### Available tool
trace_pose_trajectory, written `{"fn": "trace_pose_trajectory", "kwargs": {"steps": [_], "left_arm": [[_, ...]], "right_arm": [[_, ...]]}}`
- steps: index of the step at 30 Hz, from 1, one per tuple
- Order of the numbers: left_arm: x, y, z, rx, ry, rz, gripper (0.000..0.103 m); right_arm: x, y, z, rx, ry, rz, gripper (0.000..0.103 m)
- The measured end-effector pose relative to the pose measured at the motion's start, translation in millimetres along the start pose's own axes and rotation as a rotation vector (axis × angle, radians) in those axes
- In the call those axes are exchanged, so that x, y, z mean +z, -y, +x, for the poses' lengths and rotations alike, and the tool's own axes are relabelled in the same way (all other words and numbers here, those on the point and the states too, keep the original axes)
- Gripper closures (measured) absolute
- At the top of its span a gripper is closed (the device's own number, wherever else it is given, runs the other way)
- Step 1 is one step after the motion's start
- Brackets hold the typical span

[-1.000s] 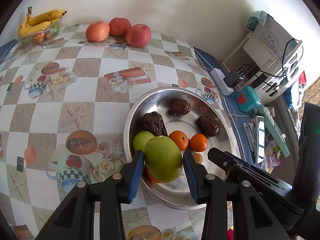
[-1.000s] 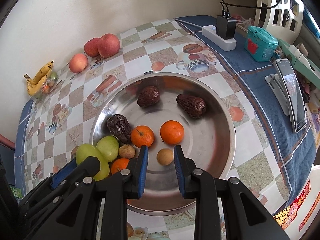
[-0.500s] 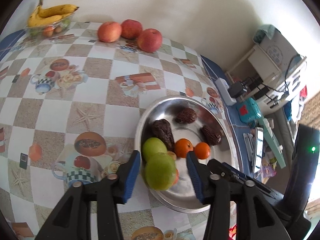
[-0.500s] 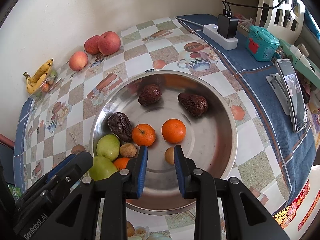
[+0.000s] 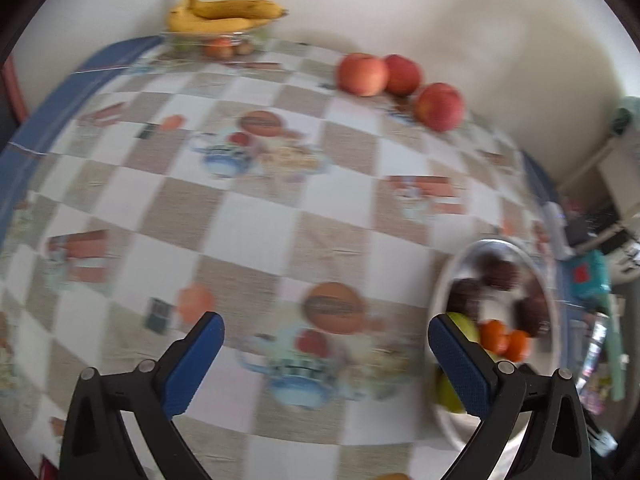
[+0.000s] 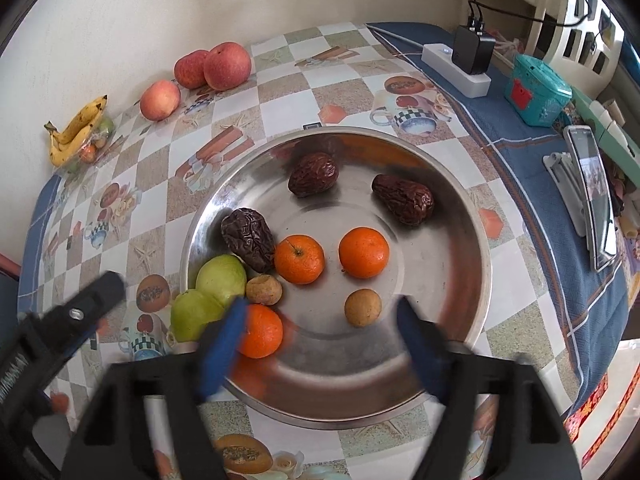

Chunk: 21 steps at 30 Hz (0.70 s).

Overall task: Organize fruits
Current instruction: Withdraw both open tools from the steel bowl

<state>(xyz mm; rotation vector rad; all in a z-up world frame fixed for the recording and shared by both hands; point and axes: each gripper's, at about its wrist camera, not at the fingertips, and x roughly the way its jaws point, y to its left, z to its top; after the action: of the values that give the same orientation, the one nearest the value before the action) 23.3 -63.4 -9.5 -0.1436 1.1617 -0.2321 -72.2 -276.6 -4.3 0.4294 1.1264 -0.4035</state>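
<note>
Now both pairs of jaws have just been opening, and nothing sits between either pair. Nearest in the right wrist view, the right gripper hangs spread over the near rim of the round stainless-steel bowl, its blue pads blurred. Just beyond them, inside the bowl, lie a small orange mandarin beside the left pad and a small round brown longan between the pads but untouched.

The left gripper is spread wide over the checked, picture-printed worktop, left of the bowl and apart from it.

At the bowl's near-left edge sit two green pears, pressed together. One leans on the rim, so a nudge from either gripper could roll it out onto the worktop. The longan is round and small, and I judge that a pad closing off-centre would squirt it across the smooth metal.

Further in lie two more mandarins and three wrinkled dark-brown dates. Each date is oblong. The left one's long axis runs from far-left to near-right, and the right one tapers toward the far-left.

Far off by the wall rest three red apples and a bunch of yellow bananas, well apart from the bowl and not yet gathered.
</note>
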Motion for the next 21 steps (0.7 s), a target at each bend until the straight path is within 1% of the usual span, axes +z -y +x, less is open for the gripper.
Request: {"fn": "trace_pose_trajectory", "kwargs": {"steps": [1, 5, 9, 10, 14, 15, 16, 19, 21], "left_arm": [[1, -5, 1, 0.035, 0.003, -0.005, 0.0], [4, -14, -1, 0.098, 0.027, 0.002, 0.0], [6, -14, -5, 0.157, 0.054, 0.042, 0.0], [7, -13, -5, 0.167, 0.055, 0.05, 0.0], [7, -9, -7, 0.209, 0.054, 0.101, 0.0], [7, -7, -7, 0.233, 0.055, 0.116, 0.0], [6, -6, -10, 0.269, 0.064, 0.136, 0.0], [4, -6, -18, 0.303, 0.108, 0.163, 0.0], [3, -7, -24, 0.338, 0.122, 0.158, 0.0]], "right_arm": [[0, -1, 0, -0.009, 0.006, -0.005, 0.015], [0, -7, 1, -0.024, 0.019, -0.026, 0.015], [0, -14, 0, -0.026, 0.028, -0.052, 0.013], [0, -16, 0, -0.032, 0.032, -0.061, 0.011], [0, -21, -3, -0.04, 0.05, -0.081, 0.011], [0, -22, -3, -0.04, 0.054, -0.084, 0.011], [0, -24, -4, -0.038, 0.059, -0.086, 0.011], [-1, -27, -6, -0.03, 0.07, -0.096, 0.011], [-1, -30, -7, -0.029, 0.075, -0.106, 0.011]]}}
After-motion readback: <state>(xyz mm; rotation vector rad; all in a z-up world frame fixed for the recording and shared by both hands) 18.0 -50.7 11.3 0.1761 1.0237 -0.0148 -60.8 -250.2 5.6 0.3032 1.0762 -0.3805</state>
